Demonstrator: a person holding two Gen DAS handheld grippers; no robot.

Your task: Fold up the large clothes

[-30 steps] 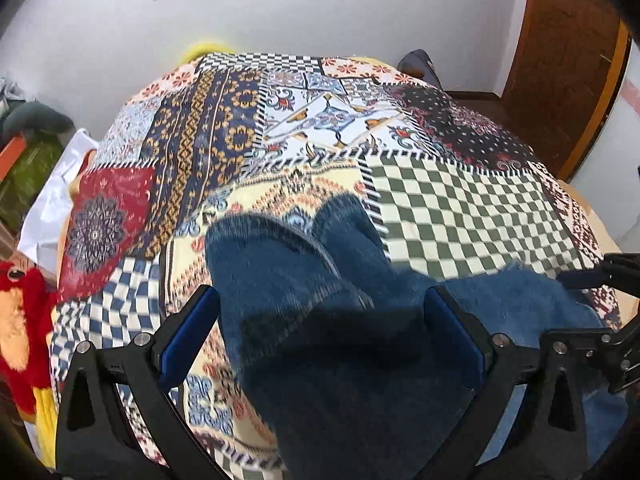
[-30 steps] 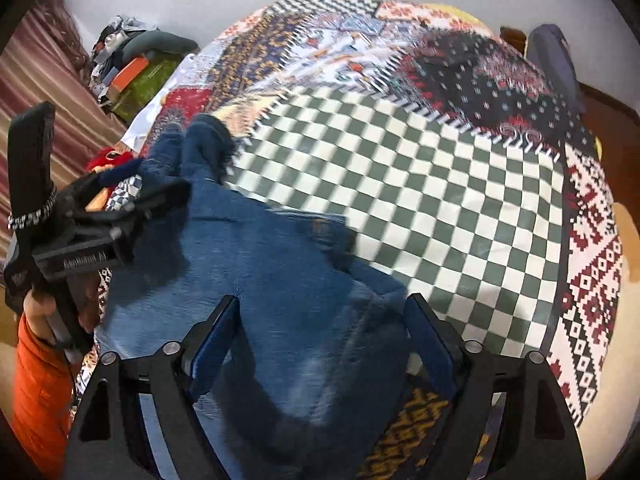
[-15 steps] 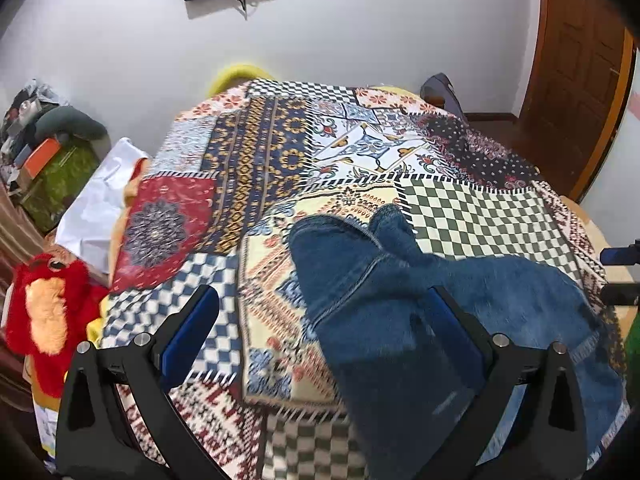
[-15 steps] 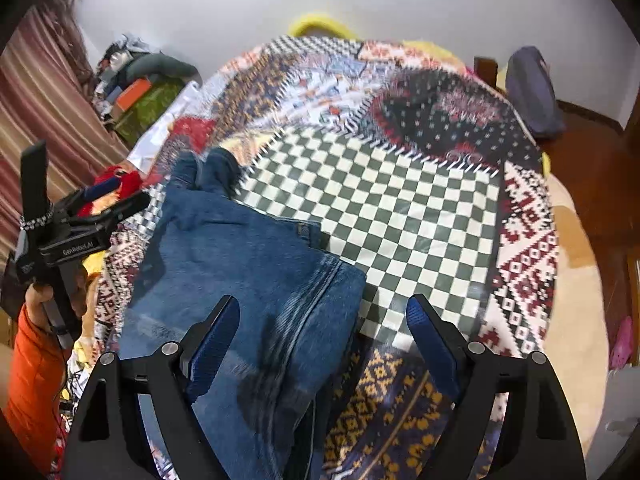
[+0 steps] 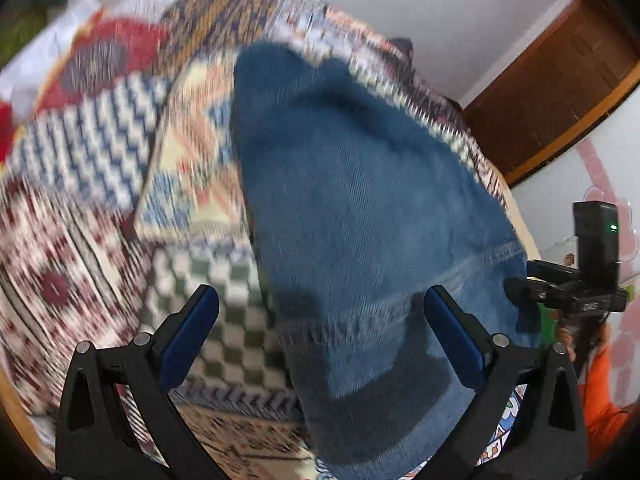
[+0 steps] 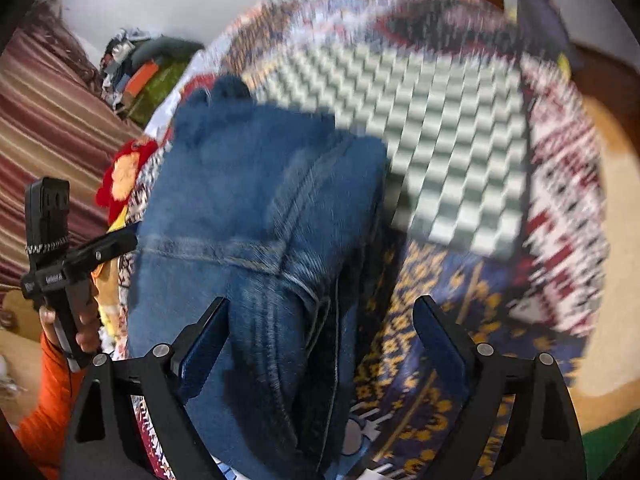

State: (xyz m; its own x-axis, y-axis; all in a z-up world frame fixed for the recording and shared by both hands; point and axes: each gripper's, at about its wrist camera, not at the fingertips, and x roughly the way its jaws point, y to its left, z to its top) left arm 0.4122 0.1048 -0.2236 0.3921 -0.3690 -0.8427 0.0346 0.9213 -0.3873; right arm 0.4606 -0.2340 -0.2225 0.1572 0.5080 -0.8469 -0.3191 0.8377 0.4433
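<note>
A pair of blue jeans (image 5: 360,208) lies folded lengthwise on a patchwork bedspread (image 5: 92,216), waistband near me and leg ends far. My left gripper (image 5: 320,320) is open and empty, hovering over the jeans' near left edge. In the right wrist view the jeans (image 6: 256,208) run from the near edge to the far left. My right gripper (image 6: 320,328) is open and empty above the waistband's right side. The right gripper also shows in the left wrist view (image 5: 568,284); the left one shows in the right wrist view (image 6: 72,256). Both views are blurred.
The bedspread (image 6: 452,128) covers the whole bed. A red and yellow plush toy (image 6: 124,172) lies at the bed's left side, with piled clutter (image 6: 140,68) beyond. A wooden door (image 5: 560,80) stands at the right. A dark bag (image 6: 544,24) sits past the far corner.
Both grippers have dropped closer to the near end of the jeans and tilted down. The jeans now fill more of each view. Both stay open.
</note>
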